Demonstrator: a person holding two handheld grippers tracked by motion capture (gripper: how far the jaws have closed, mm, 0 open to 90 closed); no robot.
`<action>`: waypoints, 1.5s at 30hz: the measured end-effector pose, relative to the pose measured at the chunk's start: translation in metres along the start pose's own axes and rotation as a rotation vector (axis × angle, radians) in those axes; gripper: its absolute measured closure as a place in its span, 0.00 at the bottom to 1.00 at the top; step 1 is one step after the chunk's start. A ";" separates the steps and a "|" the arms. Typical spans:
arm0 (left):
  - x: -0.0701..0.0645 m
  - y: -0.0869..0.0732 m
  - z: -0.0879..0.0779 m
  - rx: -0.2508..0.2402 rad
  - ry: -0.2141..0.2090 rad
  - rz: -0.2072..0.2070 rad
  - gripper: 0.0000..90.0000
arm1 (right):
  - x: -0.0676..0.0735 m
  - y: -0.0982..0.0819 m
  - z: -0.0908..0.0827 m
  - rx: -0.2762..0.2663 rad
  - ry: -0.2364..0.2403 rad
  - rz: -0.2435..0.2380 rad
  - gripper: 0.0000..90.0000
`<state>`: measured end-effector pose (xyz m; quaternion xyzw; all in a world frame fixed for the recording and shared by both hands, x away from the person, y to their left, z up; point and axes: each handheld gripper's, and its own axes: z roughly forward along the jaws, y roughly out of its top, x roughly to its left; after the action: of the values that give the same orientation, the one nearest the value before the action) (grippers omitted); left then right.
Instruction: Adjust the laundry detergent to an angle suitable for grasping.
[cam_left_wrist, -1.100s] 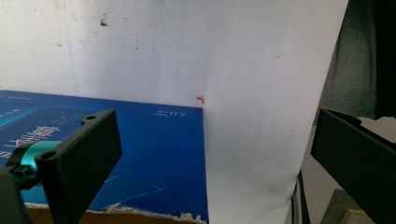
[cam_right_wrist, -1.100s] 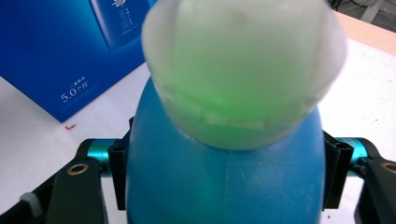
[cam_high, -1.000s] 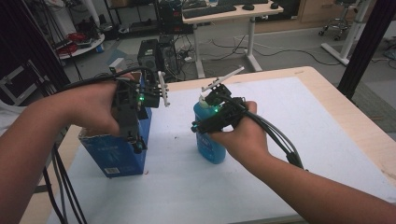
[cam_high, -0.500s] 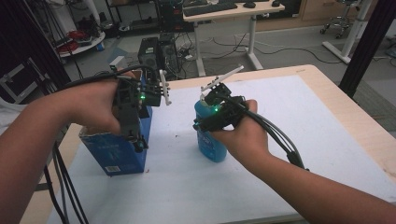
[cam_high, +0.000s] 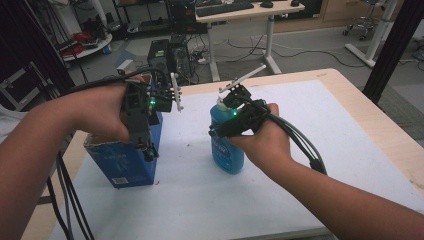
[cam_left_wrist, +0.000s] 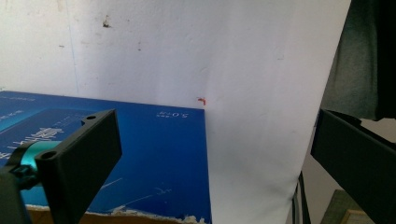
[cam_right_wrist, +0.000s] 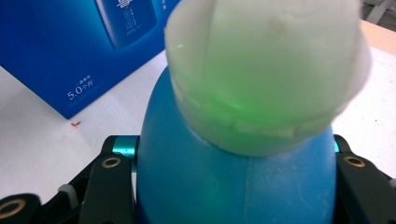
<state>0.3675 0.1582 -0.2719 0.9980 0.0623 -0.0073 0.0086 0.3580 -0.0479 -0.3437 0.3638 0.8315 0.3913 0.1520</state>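
Note:
A blue bottle (cam_high: 227, 152) with a white cap (cam_right_wrist: 266, 70) stands upright on the white mat. My right gripper (cam_high: 227, 129) is shut on its upper body, one jaw pressed against each side, as the right gripper view (cam_right_wrist: 236, 186) shows. A blue carton box (cam_high: 122, 162) stands at the mat's left edge. My left gripper (cam_high: 146, 150) hangs pointing down over the box's right end. Its jaws are wide apart in the left gripper view (cam_left_wrist: 215, 154), with the box top (cam_left_wrist: 140, 154) below the left jaw and not touching either jaw.
The white mat (cam_high: 310, 115) covers a wooden table (cam_high: 375, 120). Black cables (cam_high: 300, 145) trail from both grippers across the mat and off the left side. A desk (cam_high: 240, 10), chair and floor clutter lie beyond the far edge.

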 end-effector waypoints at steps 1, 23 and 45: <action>0.000 0.001 0.000 0.003 -0.002 0.004 0.02 | -0.004 0.001 -0.003 -0.002 0.003 0.007 0.47; 0.003 0.010 -0.002 0.015 -0.001 0.007 0.02 | -0.038 0.018 -0.040 -0.001 0.152 -0.207 0.47; 0.004 0.021 -0.004 0.023 -0.009 0.000 0.02 | -0.032 0.011 -0.037 0.021 0.545 -0.587 0.47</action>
<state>0.3741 0.1382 -0.2679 0.9980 0.0620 -0.0124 -0.0027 0.3658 -0.0862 -0.3124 -0.0050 0.9140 0.4047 0.0276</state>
